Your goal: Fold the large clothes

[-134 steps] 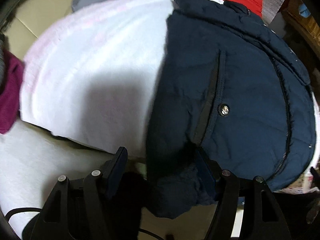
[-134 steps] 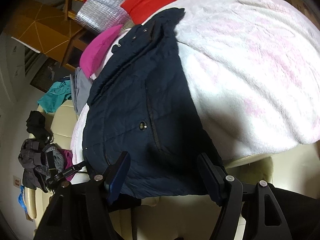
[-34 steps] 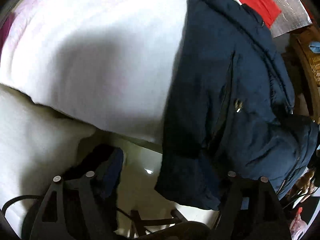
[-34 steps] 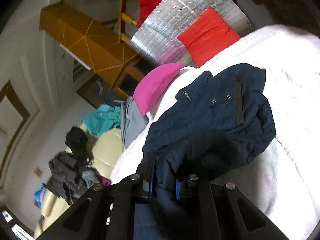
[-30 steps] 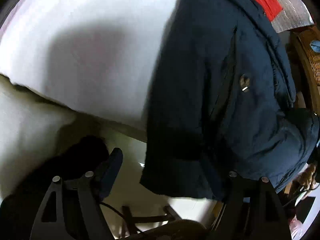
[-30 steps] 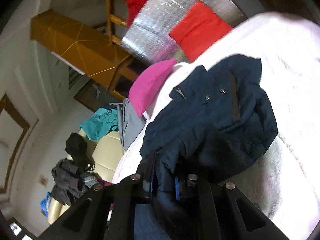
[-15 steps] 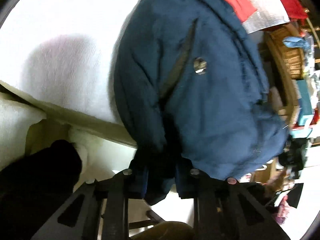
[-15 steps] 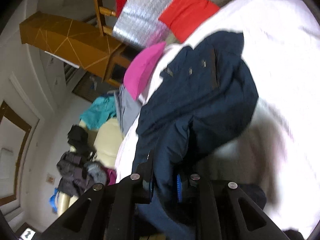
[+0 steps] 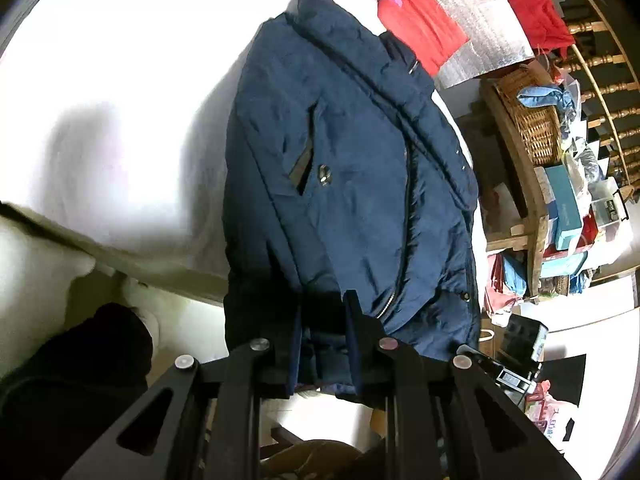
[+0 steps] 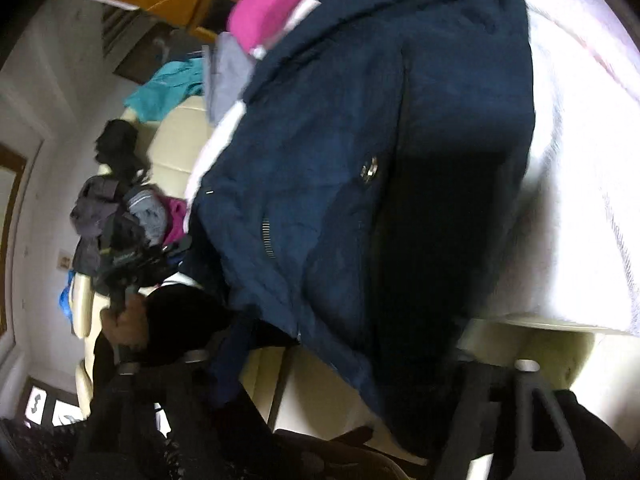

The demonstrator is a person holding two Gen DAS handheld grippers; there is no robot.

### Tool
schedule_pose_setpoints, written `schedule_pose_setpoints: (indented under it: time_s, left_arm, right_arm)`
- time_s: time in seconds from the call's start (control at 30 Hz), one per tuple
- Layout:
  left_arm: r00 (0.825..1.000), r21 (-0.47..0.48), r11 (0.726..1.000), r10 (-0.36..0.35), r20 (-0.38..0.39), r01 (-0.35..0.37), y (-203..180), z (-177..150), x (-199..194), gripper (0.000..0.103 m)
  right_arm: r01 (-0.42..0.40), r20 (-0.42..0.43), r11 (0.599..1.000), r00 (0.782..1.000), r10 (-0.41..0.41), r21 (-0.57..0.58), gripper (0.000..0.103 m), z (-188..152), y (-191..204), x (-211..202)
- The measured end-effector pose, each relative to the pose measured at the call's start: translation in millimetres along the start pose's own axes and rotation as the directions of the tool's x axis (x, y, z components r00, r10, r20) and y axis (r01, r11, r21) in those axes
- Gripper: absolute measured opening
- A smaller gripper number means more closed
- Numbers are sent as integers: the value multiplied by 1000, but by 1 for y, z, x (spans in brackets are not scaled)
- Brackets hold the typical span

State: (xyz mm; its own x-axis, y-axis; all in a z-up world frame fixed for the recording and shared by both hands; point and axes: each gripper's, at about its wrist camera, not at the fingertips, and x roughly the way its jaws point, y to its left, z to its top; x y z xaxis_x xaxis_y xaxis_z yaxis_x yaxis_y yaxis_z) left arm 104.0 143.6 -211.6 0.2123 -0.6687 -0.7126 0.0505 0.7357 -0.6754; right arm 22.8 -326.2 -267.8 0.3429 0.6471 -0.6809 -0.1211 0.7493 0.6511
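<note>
Left gripper (image 9: 322,344) clamped narrow on the near hem of the navy jacket (image 9: 352,168), long axis running straight away toward the collar at the far end. Right gripper (image 10: 320,364) opening, jaws fairly wide, blurry, jacket hem draped in front but apparently not pinched. So probably left hand nearer for carrying the hem up toward the collar. Jacket spread on a white fluffy blanket (image 9: 120,80) over a bed, hem hanging off the near edge. Pink cushion (image 10: 276,8), red cushion (image 9: 424,36), wicker basket (image 9: 532,128) and messy clothes piles around the room.

Navy jacket (image 9: 352,168); white blanket (image 9: 120,80); magenta pillow (image 10: 276,4); red cushion (image 9: 420,28); teal garment (image 10: 168,84).
</note>
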Motion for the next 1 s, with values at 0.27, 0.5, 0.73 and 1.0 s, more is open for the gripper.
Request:
schedule_pose_setpoints:
  time_s: [0.27, 0.5, 0.73, 1.0]
  left_arm:
    - [996, 61, 996, -72, 53, 68, -38, 32, -39, 20]
    - [980, 109, 986, -144, 136, 130, -76, 82, -64, 19]
    - [950, 76, 980, -200, 242, 187, -88, 144, -65, 7]
    - [928, 20, 969, -242, 283, 247, -77, 184, -25, 7]
  right_arm:
    - [-69, 225, 993, 970, 90, -100, 19, 23, 40, -68]
    - [-76, 420, 992, 901, 112, -102, 16, 59, 51, -94]
    - [-173, 586, 984, 802, 114, 45, 16, 105, 8, -116]
    - [-242, 685, 951, 727, 47, 191, 9, 159, -49, -135]
